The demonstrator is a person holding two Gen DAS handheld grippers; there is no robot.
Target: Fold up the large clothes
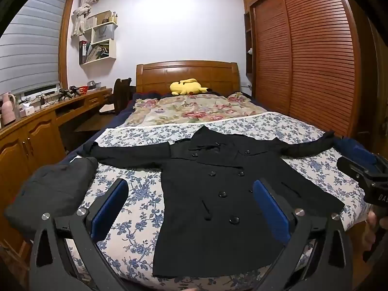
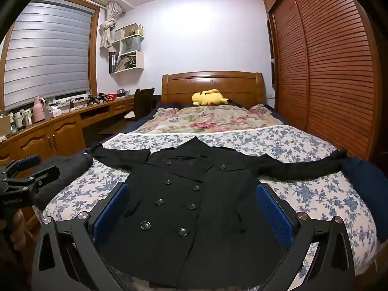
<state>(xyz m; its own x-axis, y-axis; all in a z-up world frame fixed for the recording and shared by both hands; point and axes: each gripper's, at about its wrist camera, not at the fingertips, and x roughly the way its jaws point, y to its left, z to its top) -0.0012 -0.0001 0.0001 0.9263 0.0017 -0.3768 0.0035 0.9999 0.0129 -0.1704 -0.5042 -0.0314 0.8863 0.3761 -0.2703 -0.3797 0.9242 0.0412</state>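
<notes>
Spread flat on its back across the lower middle of both views: a black double-breasted woollen coat [image 1: 218, 181] [image 2: 194, 206] with round dark buttons, sleeves stretched out to left and right, collar toward the headboard, hem toward the cameras. Hovering above the hem end, the left claw [image 1: 190, 207], blue-padded fingers [image 1: 110, 208] spread wide and gripping nothing, framing the coat's left side and part of the floral sheet. Likewise wide apart and empty, the right claw [image 2: 192, 212], blue pads [image 2: 275, 214] flanking the coat's body, centred over the button rows. Seen at the far right edge of the left view, the right claw's black body; at the far left edge of the right view, the left one.

Underneath, a bed with a blue-and-white floral sheet [image 1: 303, 169] [image 2: 303, 189], further up a pink rose-patterned quilt [image 1: 194, 111], a yellow plush toy [image 1: 188, 87] [image 2: 209, 97] before the brown wooden headboard [image 1: 186, 72]. At lower left, a folded dark grey garment [image 1: 51, 189]. Along the left, a long wooden surface [image 1: 48, 111] under a window with grey blinds [image 1: 29, 46]; at right, a slatted reddish-brown wardrobe [image 1: 315, 60].
</notes>
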